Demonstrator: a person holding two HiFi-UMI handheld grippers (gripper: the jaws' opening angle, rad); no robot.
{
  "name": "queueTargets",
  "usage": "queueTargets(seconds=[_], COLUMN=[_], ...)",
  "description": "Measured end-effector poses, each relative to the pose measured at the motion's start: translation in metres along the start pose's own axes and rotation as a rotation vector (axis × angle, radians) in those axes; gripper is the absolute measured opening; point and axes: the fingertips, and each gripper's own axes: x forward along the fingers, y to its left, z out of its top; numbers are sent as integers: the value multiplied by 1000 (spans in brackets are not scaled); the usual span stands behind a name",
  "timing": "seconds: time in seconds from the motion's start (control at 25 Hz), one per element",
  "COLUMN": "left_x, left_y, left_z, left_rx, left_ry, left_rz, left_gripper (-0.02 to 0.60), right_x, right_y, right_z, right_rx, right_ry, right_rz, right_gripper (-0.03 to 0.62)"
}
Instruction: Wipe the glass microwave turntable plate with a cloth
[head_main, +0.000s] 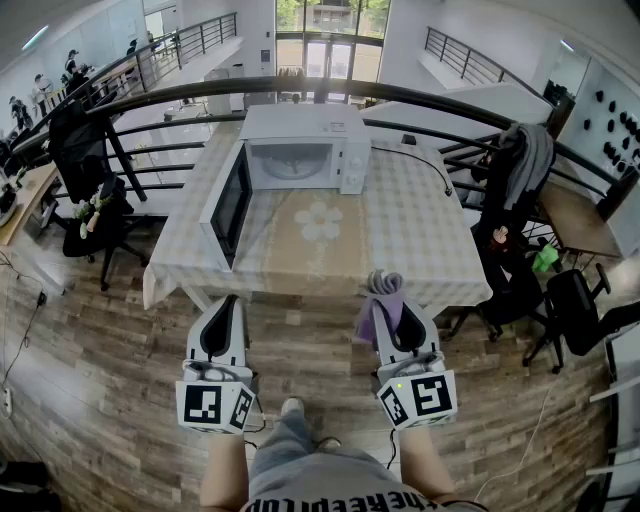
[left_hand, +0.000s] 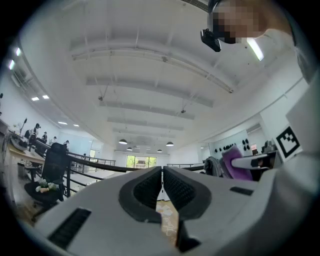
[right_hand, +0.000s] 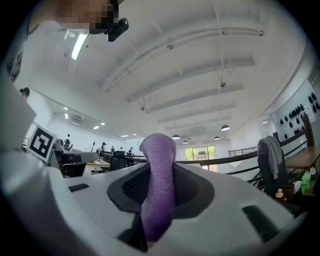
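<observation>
A white microwave (head_main: 300, 150) stands at the far side of the checked table (head_main: 420, 240), its door (head_main: 228, 208) swung open to the left. Inside it the glass turntable plate (head_main: 292, 165) lies flat. My right gripper (head_main: 388, 300) is shut on a purple cloth (head_main: 380, 305), which hangs from the jaws and stands up between them in the right gripper view (right_hand: 157, 185). My left gripper (head_main: 224, 318) is shut with nothing in it (left_hand: 161, 187). Both grippers are held low, short of the table's near edge, pointing up and forward.
A black railing (head_main: 330, 90) curves behind the table. Office chairs (head_main: 90, 200) stand at the left, and a chair with clothes (head_main: 520, 180) and another chair (head_main: 570, 300) at the right. A black cable (head_main: 430, 160) lies on the table right of the microwave. Wood floor lies underfoot.
</observation>
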Motion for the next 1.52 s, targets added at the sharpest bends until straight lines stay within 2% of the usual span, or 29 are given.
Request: queueTargets(seconds=[0.68,1.0,1.28,1.52], left_x=[40,71,94,106], left_y=[27,53,75,93], left_z=[0,8,9,3], left_rx=[0,2,-1,-18], left_ry=[-21,-60,-84,-85], left_rz=[-25,-54,-92,-103], left_gripper=[12,12,12,12], right_x=[45,78,106,118], right_y=[-3,-3,10,18], right_z=[-3,1,5,-2], right_rx=[-2,42,23,-22], right_ry=[-7,-38,-67,-53], right_rz=[-29,-55,-66,-99], right_gripper=[104,104,104,104])
